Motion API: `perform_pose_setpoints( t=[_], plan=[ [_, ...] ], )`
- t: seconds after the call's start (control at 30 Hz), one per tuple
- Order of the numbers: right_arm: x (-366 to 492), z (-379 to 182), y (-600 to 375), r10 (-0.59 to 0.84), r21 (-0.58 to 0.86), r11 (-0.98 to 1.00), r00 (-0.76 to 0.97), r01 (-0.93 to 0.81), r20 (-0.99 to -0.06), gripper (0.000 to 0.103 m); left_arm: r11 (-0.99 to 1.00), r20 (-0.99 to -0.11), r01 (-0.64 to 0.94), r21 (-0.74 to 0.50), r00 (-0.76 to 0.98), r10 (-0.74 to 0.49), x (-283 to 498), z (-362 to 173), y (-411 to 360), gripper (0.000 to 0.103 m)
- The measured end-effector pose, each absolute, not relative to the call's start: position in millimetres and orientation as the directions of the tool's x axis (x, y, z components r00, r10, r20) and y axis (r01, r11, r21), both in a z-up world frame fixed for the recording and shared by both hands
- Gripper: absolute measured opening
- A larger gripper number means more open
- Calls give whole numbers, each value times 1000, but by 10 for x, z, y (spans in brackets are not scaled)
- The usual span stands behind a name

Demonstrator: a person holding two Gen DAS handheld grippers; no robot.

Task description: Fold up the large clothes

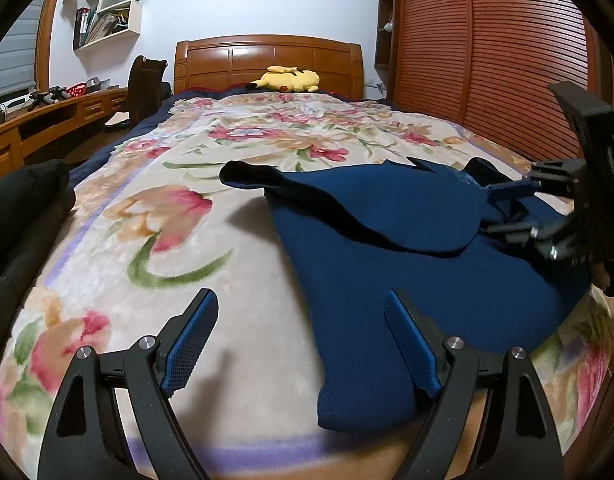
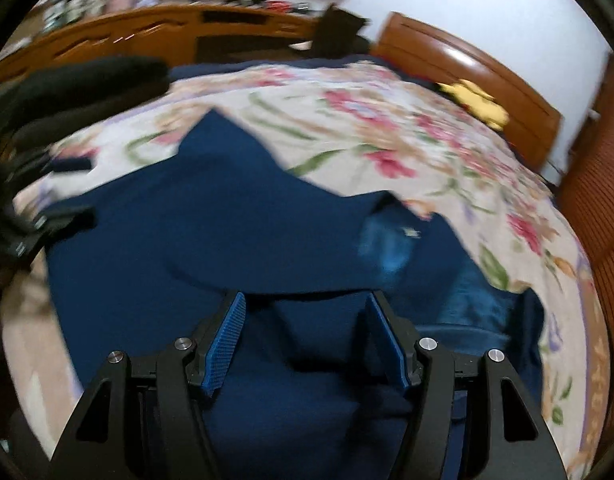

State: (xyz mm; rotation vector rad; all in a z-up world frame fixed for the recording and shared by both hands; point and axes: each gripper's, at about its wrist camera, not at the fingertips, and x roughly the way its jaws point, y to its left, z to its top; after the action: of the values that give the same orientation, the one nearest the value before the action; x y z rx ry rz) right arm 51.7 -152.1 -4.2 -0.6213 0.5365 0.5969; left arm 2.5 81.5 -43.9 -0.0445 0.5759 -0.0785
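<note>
Left wrist view: a navy knit garment (image 1: 407, 264), matte and partly folded, lies on the plush floral blanket (image 1: 155, 220). The left gripper (image 1: 303, 344) is spread wide, grasping nothing. The right gripper (image 2: 307, 344), blurred, seems released above the cloth.

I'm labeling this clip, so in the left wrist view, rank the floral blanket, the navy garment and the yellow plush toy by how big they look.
1. Floral blanket
2. Navy garment
3. Yellow plush toy, though it lies farthest from the camera.
</note>
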Motion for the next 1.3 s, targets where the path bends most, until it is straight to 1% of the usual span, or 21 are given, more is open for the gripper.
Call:
perform_pose_setpoints(
  t=[0.13, 0.27, 0.37, 0.47, 0.5, 0.53, 0.57, 0.6, 0.67, 0.73, 0.77, 0.8, 0.83, 0.87, 0.97, 1.0, 1.07, 1.23, 1.3],
  plan=[
    [561, -98, -1418, 294, -447, 629, 727, -636, -621, 68, 996, -545, 63, -69, 834, -90, 27, -450, 828, 86],
    [747, -4, -1289, 243, -516, 640, 788, -569, -566, 68, 996, -548, 62, -69, 832, -90, 33, -451, 832, 86],
    [792, 101, -1209, 269, -532, 635, 806, -560, -528, 68, 996, -552, 63, -69, 829, -90, 48, -452, 838, 86],
    [821, 224, -1146, 340, -511, 622, 793, -593, -506, 67, 996, -555, 63, -68, 827, -91, 55, -453, 835, 86],
    [867, 279, -1138, 366, -484, 627, 780, -610, -508, 50, 996, -557, 64, -68, 826, -91, 57, -454, 835, 86],
    [936, 330, -1136, 382, -456, 638, 770, -620, -512, 39, 996, -558, 64, -68, 825, -91, 61, -454, 834, 86],
    [1025, 359, -1153, 386, -433, 655, 767, -619, -513, 17, 996, -560, 64, -68, 824, -91, 65, -456, 835, 86],
    [1132, 409, -1160, 377, -413, 682, 775, -603, -507, 10, 996, -561, 65, -68, 822, -92, 67, -454, 835, 86],
    [1335, 448, -1235, 332, -396, 742, 809, -542, -485, 10, 996, -563, 64, -67, 821, -91, 71, -456, 834, 86],
    [1583, 481, -1335, 190, -403, 830, 875, -386, -445, 11, 996, -564, 64, -66, 821, -90, 72, -457, 832, 86],
    [1714, 508, -1424, 148, -366, 869, 880, -334, -451, 11, 996, -566, 64, -65, 820, -90, 75, -459, 832, 86],
    [1822, 532, -1520, 128, -322, 896, 873, -305, -471, 19, 996, -566, 64, -65, 819, -89, 78, -459, 830, 86],
    [1890, 544, -1606, 114, -292, 913, 865, -285, -488, 25, 996, -567, 63, -64, 819, -88, 77, -459, 829, 86],
    [1913, 547, -1680, 107, -277, 922, 864, -272, -492, 33, 996, -567, 62, -63, 819, -87, 75, -460, 829, 86],
    [1803, 530, -1858, 185, -240, 908, 843, -344, -506, 35, 997, -567, 60, -57, 820, -81, 72, -460, 819, 86],
    [1754, 507, -1914, 217, -233, 894, 825, -383, -521, 39, 997, -566, 59, -55, 820, -80, 69, -459, 819, 86],
    [1664, 468, -2075, 297, -198, 851, 757, -486, -582, 43, 997, -565, 58, -54, 821, -79, 63, -451, 817, 86],
    [1142, 288, -2223, 400, -195, 755, 676, -626, -619, 46, 997, -559, 64, -40, 826, -75, 54, -385, 784, 86],
    [1002, 258, -2282, 424, -191, 731, 655, -655, -625, 60, 998, -553, 67, -23, 830, -68, 35, -349, 752, 86]
  ],
)
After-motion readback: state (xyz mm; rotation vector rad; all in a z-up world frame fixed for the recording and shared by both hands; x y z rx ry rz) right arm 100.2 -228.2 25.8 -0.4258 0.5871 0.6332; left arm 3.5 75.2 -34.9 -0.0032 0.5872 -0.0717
